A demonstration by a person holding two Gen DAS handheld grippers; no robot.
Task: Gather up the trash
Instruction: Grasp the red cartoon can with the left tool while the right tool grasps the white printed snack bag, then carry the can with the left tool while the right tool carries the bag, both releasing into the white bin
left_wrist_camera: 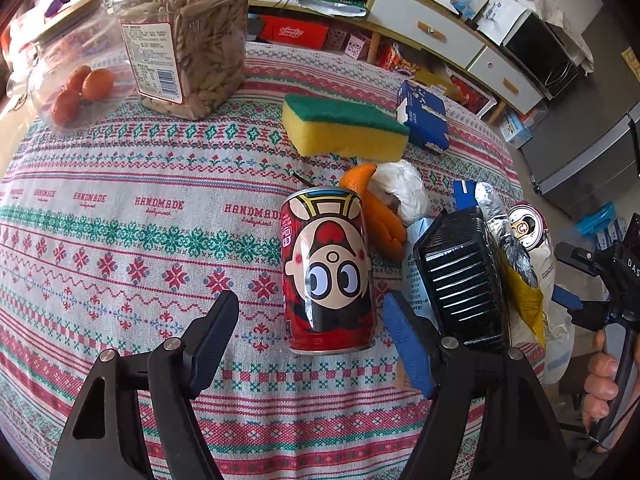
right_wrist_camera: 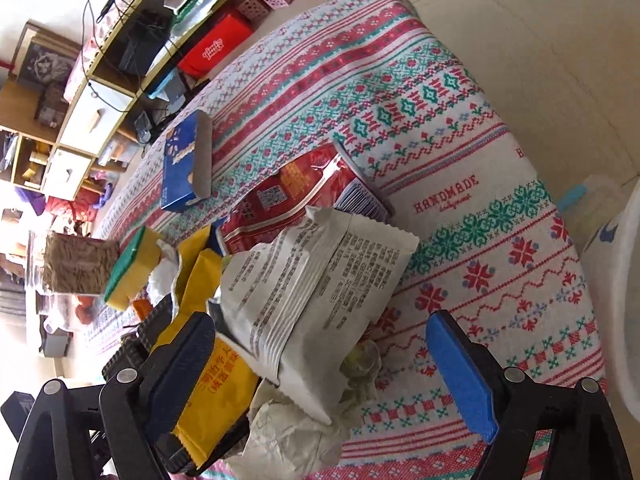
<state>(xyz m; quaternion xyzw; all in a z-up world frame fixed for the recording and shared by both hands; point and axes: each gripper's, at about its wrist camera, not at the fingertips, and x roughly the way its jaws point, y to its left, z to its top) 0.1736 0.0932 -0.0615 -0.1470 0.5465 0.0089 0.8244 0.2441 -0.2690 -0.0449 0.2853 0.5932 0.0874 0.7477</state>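
Observation:
A red drink can (left_wrist_camera: 330, 272) with a cartoon face lies on the patterned tablecloth (left_wrist_camera: 120, 240). My left gripper (left_wrist_camera: 316, 320) is open, its fingers on either side of the can's near end, apart from it. A black plastic tray (left_wrist_camera: 464, 280) holds foil and yellow wrappers (left_wrist_camera: 520, 280) and a second can (left_wrist_camera: 526, 226). Orange peel (left_wrist_camera: 376, 216) and a white tissue (left_wrist_camera: 400, 188) lie behind the can. My right gripper (right_wrist_camera: 320, 360) is open over a white snack bag (right_wrist_camera: 320, 280), a yellow wrapper (right_wrist_camera: 216, 400) and crumpled paper (right_wrist_camera: 288, 440). A red snack bag (right_wrist_camera: 296, 196) lies beyond.
A yellow-green sponge (left_wrist_camera: 344, 128), a blue box (left_wrist_camera: 424, 116), a jar of seeds (left_wrist_camera: 188, 40) and a jar of oranges (left_wrist_camera: 76, 88) stand at the back. A white bin rim (right_wrist_camera: 616, 300) shows at the right table edge. Shelves and drawers (left_wrist_camera: 432, 32) line the wall.

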